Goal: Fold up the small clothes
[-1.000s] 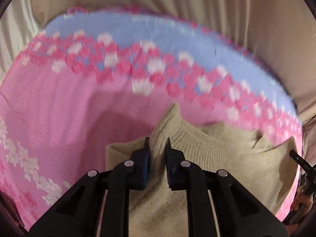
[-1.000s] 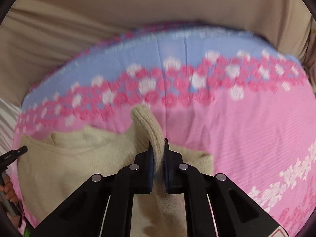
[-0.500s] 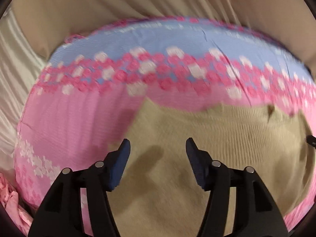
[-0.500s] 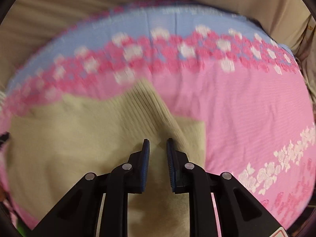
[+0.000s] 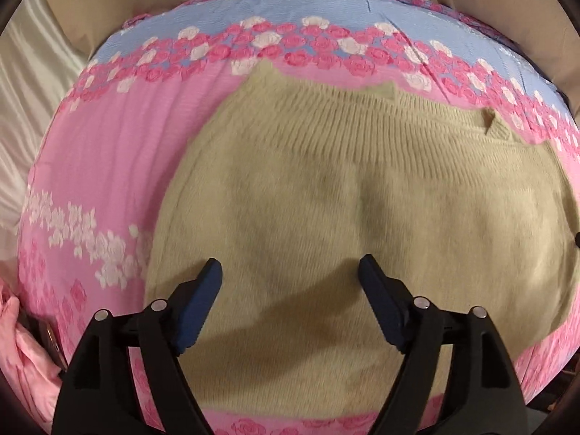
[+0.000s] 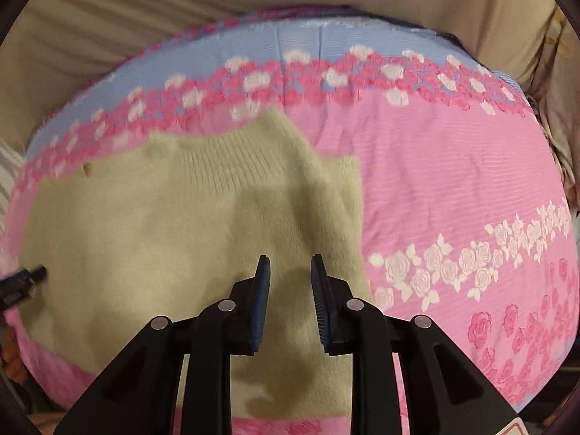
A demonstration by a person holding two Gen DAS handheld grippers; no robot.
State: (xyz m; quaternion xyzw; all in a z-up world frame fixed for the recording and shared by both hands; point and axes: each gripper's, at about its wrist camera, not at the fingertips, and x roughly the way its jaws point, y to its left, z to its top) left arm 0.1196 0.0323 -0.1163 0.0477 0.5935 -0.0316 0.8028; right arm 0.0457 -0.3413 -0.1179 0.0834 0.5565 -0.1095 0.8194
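Sweater is lying flat on the pink floral bedspread, ribbed hem at the far edge. Left tongs are spreading wide above it, gripping nothing; right tongs are parting too, narrower, nothing pinched. Best now: letting the knit settle, lifting clear without snagging, then picking matching corners for an even fold.

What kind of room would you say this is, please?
Probably a bedroom or living room at home: a beige knitted garment lies on a pink rose-print quilt, with draped beige fabric behind.
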